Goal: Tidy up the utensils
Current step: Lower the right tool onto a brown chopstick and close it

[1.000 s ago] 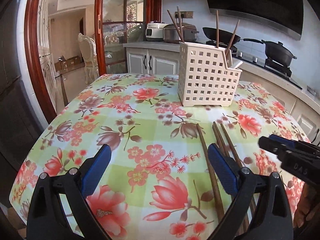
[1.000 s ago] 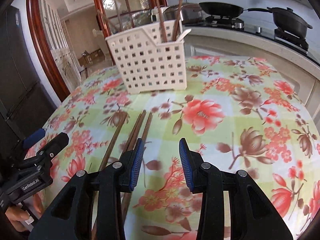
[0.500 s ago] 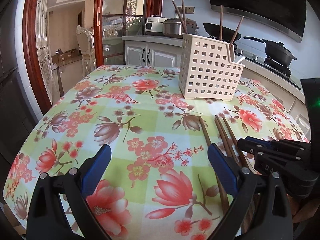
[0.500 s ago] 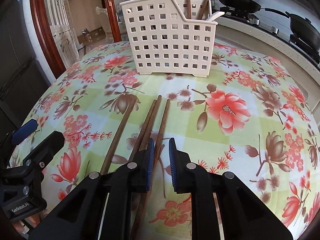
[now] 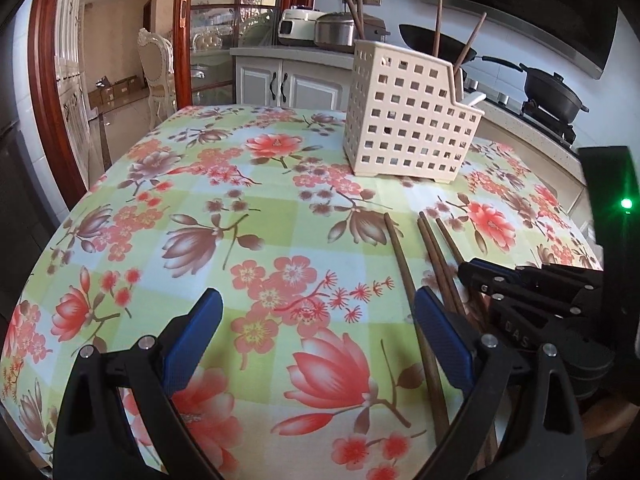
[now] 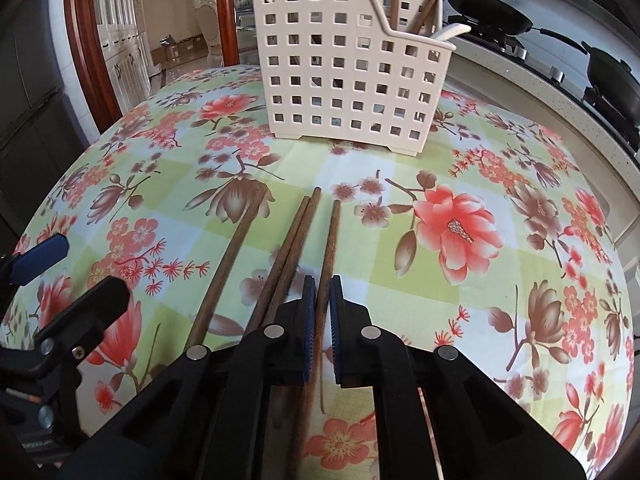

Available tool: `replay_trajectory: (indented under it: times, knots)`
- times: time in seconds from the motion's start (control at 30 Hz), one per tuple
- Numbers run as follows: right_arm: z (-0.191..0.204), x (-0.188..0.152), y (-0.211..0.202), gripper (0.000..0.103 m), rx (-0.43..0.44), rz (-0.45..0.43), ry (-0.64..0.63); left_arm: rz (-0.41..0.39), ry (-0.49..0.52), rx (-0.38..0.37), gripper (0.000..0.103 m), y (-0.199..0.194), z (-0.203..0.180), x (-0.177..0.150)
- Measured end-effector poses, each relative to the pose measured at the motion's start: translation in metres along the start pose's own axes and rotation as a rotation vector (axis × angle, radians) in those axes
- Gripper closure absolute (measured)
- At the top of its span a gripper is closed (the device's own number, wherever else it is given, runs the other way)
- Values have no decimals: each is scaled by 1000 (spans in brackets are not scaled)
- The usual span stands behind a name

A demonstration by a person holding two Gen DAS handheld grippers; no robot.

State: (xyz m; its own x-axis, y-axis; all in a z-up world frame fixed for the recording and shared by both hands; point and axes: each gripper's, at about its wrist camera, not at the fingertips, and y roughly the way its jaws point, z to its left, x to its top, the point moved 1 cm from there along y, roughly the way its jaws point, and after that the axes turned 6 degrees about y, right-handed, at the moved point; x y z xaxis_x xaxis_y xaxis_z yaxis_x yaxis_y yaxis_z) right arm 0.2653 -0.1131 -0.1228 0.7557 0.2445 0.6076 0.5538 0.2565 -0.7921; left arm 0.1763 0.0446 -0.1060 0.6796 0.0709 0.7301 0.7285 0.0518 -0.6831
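On a round surface [image 6: 460,152] covered with a green-and-white checked cloth printed with pink and brown flowers, a cream plastic utensil caddy [image 6: 344,64] with square holes stands upright toward the far side. Several brown chopsticks and a white spoon handle stick up out of the caddy's top. Behind it runs a kitchen counter with white cabinet doors, a rice cooker [image 5: 298,26] and a steel pot on top, and black pans [image 6: 612,76] on a stove to the right.

Four brown wooden chopsticks lie flat on the cloth in front of the caddy, well apart from it, their tips pointing toward it. One [image 6: 230,268] lies alone to the left, a pair [image 6: 294,240] lies side by side and touching, and a single chopstick [image 6: 330,240] lies just right of the pair.

The right gripper [image 6: 319,320] has just been closing, and its blue pads now press on the rightmost chopstick, which runs between them. The left gripper [image 5: 316,340] sits low over the near edge with its blue pads spread wide and nothing between them; the lone left chopstick [image 5: 404,276] passes just beside its right pad.
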Motion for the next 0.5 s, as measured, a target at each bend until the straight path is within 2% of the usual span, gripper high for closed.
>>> replay_trajectory:
  times: [0.07, 0.23, 0.5]
  knots:
    - [-6, -2, -2, 97, 6, -1, 10, 18, 10, -2, 10, 6, -4, 3]
    - [-24, -9, -9, 97, 18, -11, 51, 62, 29, -1, 18, 23, -17, 14]
    - [-51, -15, -19, 97, 39, -43, 121, 136, 85, 2, 39, 49, -40, 18]
